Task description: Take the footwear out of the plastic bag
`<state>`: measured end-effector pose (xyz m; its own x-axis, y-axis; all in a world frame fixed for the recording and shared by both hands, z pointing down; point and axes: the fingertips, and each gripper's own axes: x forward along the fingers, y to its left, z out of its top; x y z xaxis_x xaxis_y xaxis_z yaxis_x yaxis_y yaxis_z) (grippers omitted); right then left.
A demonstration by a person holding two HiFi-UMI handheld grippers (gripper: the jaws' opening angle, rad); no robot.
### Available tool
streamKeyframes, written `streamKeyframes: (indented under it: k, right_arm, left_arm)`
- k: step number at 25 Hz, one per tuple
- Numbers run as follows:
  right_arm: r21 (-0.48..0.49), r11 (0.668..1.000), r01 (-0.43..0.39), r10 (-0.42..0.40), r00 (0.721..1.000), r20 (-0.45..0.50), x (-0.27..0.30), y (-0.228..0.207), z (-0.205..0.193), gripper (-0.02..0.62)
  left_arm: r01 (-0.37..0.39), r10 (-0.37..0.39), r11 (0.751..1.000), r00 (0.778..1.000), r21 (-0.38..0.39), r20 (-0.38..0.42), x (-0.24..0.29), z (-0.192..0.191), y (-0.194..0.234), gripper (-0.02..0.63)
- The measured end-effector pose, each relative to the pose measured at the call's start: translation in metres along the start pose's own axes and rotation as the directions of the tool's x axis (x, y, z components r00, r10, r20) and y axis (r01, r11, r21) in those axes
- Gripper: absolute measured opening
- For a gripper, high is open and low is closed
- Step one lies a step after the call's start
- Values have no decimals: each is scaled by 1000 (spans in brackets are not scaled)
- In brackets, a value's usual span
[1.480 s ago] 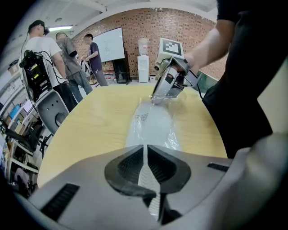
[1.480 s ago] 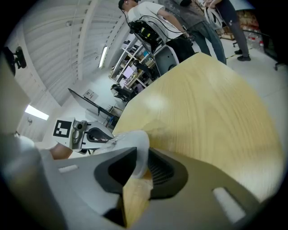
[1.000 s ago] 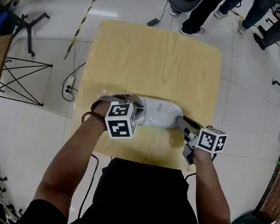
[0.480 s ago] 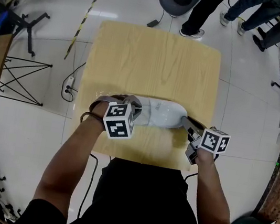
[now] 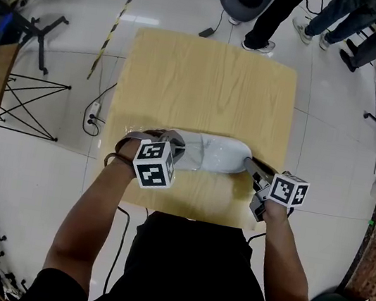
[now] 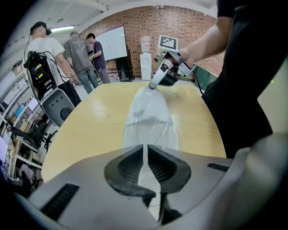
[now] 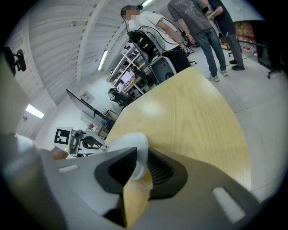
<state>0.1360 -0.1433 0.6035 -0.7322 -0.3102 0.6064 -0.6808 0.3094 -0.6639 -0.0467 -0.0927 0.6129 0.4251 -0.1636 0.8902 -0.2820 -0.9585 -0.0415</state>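
Clamping film of the plastic bag (image 6: pixel 168 134), my left gripper (image 6: pixel 145 157) has its jaws nearly together; my right gripper (image 7: pixel 137 168) is clenched on one end of the white shoe (image 5: pixel 220 153). The shoe lies on the table (image 5: pixel 207 78) between both grippers, long axis running left to right. Separation should follow that axis: the right gripper draws rightward, the left anchors the bag.
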Motion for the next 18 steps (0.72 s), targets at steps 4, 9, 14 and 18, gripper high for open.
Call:
streamKeyframes:
  k: [4, 9, 14, 18]
  right_arm:
    - [-4, 1000, 3, -3, 1000, -6, 0, 0, -3, 78]
    - [-4, 1000, 18, -18, 1000, -11, 0, -3, -8, 77]
    - [-6, 1000, 16, -16, 1000, -22, 0, -1, -12, 77]
    - [-24, 999, 21, -22, 999, -40, 1, 0, -16, 74]
  left_arm:
    - [-7, 7, 1000, 1000, -7, -15, -3, -10, -4, 38]
    - [-13, 12, 1000, 999, -14, -35, -6, -24, -7, 37]
    - [-23, 22, 999, 999, -42, -44, -12, -36, -10, 37]
    - [-31, 28, 998, 998, -53, -52, -17, -44, -16, 37]
